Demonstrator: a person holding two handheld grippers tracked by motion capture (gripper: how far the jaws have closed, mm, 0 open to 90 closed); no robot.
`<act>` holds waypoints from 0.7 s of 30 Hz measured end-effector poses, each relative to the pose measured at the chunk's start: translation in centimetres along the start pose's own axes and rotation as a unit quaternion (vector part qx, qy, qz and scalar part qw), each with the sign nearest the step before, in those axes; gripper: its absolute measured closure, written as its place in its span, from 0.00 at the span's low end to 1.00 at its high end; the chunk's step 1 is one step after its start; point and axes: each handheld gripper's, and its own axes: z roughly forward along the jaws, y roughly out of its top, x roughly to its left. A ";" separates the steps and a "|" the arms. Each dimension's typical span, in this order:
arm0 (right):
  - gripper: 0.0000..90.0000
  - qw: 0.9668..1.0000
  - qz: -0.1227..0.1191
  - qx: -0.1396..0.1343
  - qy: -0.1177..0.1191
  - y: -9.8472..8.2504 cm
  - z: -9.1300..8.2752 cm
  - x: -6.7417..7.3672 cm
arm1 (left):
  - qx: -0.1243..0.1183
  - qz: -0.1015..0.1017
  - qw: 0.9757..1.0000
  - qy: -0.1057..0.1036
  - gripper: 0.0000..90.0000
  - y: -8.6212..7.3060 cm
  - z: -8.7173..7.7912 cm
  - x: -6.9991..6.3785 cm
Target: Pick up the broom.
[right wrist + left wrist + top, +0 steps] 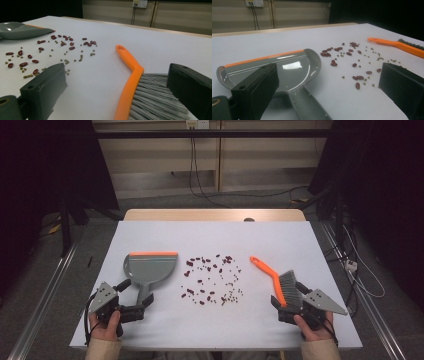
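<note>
Left gripper [134,296]: jaws apart, straddling the dustpan's handle without pressing it.
Right gripper [288,296]: jaws apart around the brush's bristle end.
Dustpan [148,268]: grey, orange lip (glossy inside), handle toward the gripper, mouth pointing away.
Brush [276,282]: orange handle, grey bristles, long axis running away from the gripper.
Beans [212,279]: scattered between both tools.

Cables [196,175] hang below a wall socket [197,124].

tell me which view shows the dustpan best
The high view: the whole grey dustpan lies flat, its orange lip away from the person. The left gripper view shows its pan and handle close up, partly behind a jaw. The right gripper view catches just one edge at the upper left.
</note>
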 end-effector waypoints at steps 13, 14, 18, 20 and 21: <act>0.03 1.000 -0.004 0.003 0.002 0.2 0.1 -0.1 | 0.000 0.002 1.000 -0.002 0.03 0.0 0.0 0.0; 0.02 1.000 -0.005 0.003 0.002 0.2 0.2 -0.1 | 0.000 0.002 1.000 -0.002 0.03 0.0 0.0 0.0; 0.03 1.000 -0.007 0.003 0.003 0.5 0.3 -0.2 | -0.001 0.002 1.000 -0.002 0.03 0.1 0.0 0.0; 0.03 1.000 -0.006 0.004 0.004 0.7 0.3 -0.3 | -0.002 0.001 1.000 -0.003 0.03 0.1 0.0 0.0; 0.03 1.000 -0.006 0.004 0.004 0.7 0.3 -0.3 | -0.002 0.002 1.000 -0.003 0.03 0.1 0.0 0.0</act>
